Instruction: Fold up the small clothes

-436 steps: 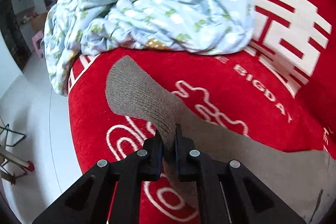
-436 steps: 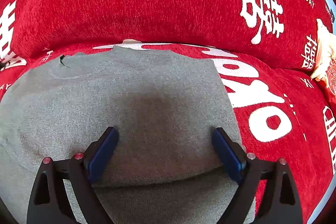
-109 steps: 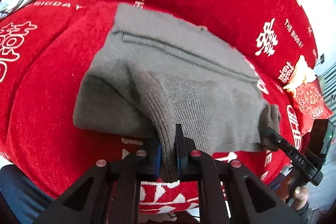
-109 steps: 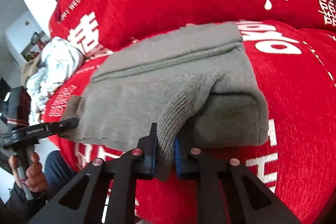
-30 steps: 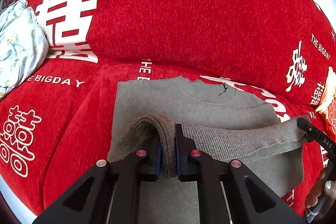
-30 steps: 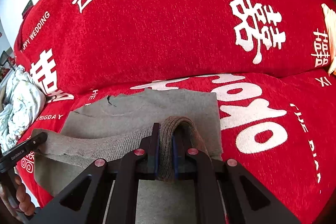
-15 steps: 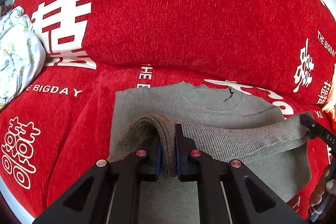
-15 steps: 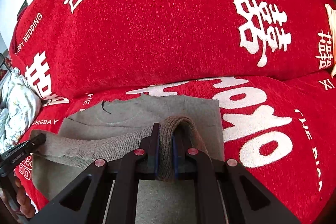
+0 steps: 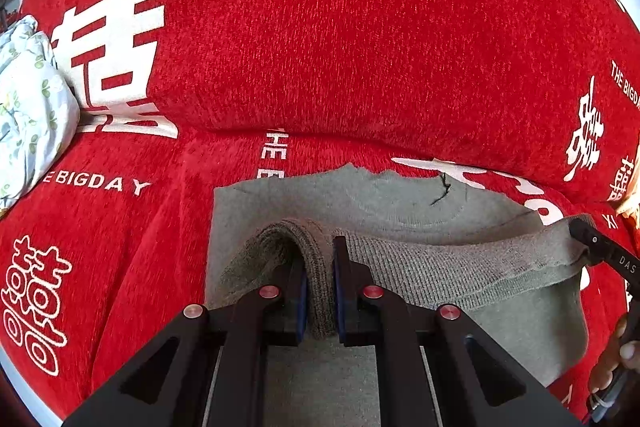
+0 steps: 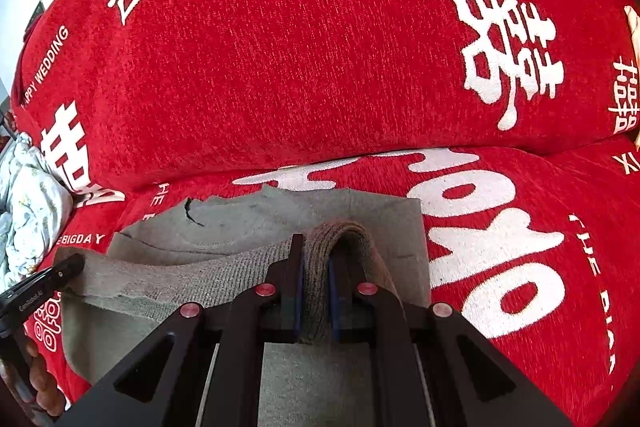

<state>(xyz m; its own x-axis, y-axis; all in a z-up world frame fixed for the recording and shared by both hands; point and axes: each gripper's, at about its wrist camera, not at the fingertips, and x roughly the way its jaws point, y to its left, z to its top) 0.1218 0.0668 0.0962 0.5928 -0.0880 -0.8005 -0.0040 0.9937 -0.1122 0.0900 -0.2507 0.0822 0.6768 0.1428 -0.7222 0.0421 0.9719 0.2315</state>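
Observation:
A grey knit sweater (image 9: 360, 203) lies on the red sofa seat, its collar toward the backrest; it also shows in the right wrist view (image 10: 280, 219). My left gripper (image 9: 320, 279) is shut on the left end of the ribbed hem (image 9: 460, 267), held above the body. My right gripper (image 10: 316, 283) is shut on the hem's right end (image 10: 200, 275). The hem stretches taut between them over the lower part of the sweater. Each gripper's tip shows in the other's view, the right one (image 9: 588, 239) and the left one (image 10: 68, 265).
The red sofa cover with white lettering (image 9: 360, 47) forms seat and backrest just behind the sweater. A light blue floral bundle of cloth (image 9: 28, 107) lies at the far left of the seat, also seen in the right wrist view (image 10: 28, 203).
Both grippers have carried the hem forward and lower over the sweater toward the collar. The backrest looms nearer. Both grips are unchanged.

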